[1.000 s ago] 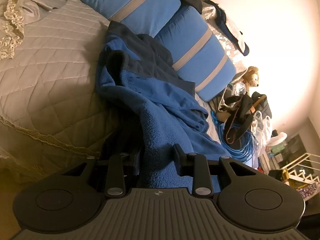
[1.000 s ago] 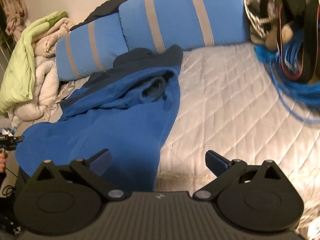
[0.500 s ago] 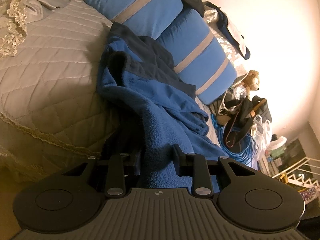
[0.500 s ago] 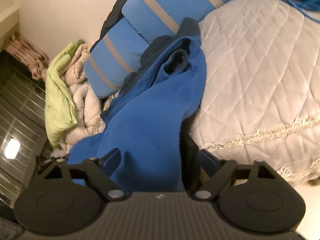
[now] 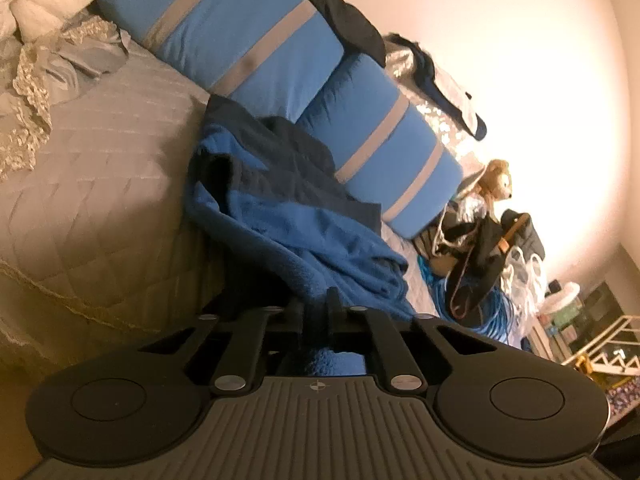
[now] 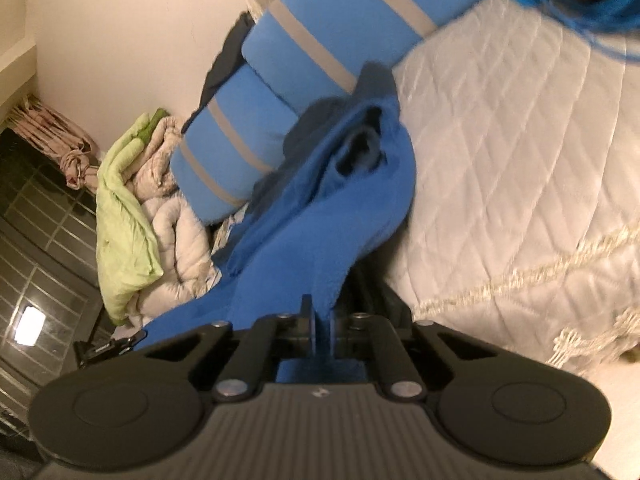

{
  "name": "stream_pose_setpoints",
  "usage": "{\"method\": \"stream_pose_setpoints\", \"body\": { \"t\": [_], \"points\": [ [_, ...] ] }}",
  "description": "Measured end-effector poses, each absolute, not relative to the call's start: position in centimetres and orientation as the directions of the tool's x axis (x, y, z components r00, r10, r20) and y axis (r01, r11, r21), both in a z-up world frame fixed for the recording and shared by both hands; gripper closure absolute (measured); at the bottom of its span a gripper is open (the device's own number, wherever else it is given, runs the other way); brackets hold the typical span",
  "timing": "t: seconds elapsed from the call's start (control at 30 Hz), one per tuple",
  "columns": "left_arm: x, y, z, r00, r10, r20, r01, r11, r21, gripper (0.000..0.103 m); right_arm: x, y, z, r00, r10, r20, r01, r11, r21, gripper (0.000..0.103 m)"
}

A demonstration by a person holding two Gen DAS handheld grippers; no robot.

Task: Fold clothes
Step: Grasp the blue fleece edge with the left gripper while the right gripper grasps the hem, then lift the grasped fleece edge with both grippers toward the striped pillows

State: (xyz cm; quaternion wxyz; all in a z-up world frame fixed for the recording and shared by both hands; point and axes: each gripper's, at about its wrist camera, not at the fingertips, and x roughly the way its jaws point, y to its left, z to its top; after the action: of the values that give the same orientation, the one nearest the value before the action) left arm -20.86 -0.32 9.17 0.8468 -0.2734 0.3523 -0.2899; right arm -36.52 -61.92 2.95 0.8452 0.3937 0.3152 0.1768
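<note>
A blue fleece garment (image 5: pixel 304 232) with a dark navy lining lies rumpled on the quilted bed (image 5: pixel 100 168), stretching from the striped pillows to the near edge. My left gripper (image 5: pixel 314 312) is shut on its near hem, with fleece bunched between the fingers. In the right wrist view the same blue fleece garment (image 6: pixel 320 232) runs up from my right gripper (image 6: pixel 320 320), which is shut on another part of its edge. A dark sleeve opening (image 6: pixel 360 152) shows near the collar end.
Two blue pillows with grey stripes (image 5: pixel 260 40) lean along the wall. A lace-edged cloth (image 5: pixel 36 92) lies at the far left. A stuffed toy (image 5: pixel 494 178), bags and blue cable (image 5: pixel 492 308) crowd the right. A green and beige duvet pile (image 6: pixel 136 200) sits beyond the pillows.
Both grippers have closed on the blue fleece: the left narrowed from a loose hold, the right went from wide open to shut. The right view tilted and drew closer to the garment.
</note>
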Motion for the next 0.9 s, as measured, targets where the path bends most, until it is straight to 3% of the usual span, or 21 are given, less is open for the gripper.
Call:
{"method": "stream_pose_setpoints", "body": {
  "t": [0.2,0.53,0.9],
  "points": [
    [-20.8,1.0,10.4,0.622,-0.671,-0.403,0.266,0.665,-0.698,0.096,-36.8,-61.4,7.4,0.778,0.472,-0.415,-0.029,0.686,0.727,0.098],
    [-21.1,2.7,11.2,0.649,-0.667,-0.367,0.198,0.614,-0.764,0.097,-36.1,-60.7,10.9,0.825,0.424,-0.374,-0.019,0.682,0.731,0.098],
    [-23.4,2.8,15.2,0.689,-0.641,-0.339,0.250,0.649,-0.718,0.097,-37.5,-60.4,14.4,0.863,0.383,-0.329,-0.038,0.699,0.715,0.098]
  ]
}}
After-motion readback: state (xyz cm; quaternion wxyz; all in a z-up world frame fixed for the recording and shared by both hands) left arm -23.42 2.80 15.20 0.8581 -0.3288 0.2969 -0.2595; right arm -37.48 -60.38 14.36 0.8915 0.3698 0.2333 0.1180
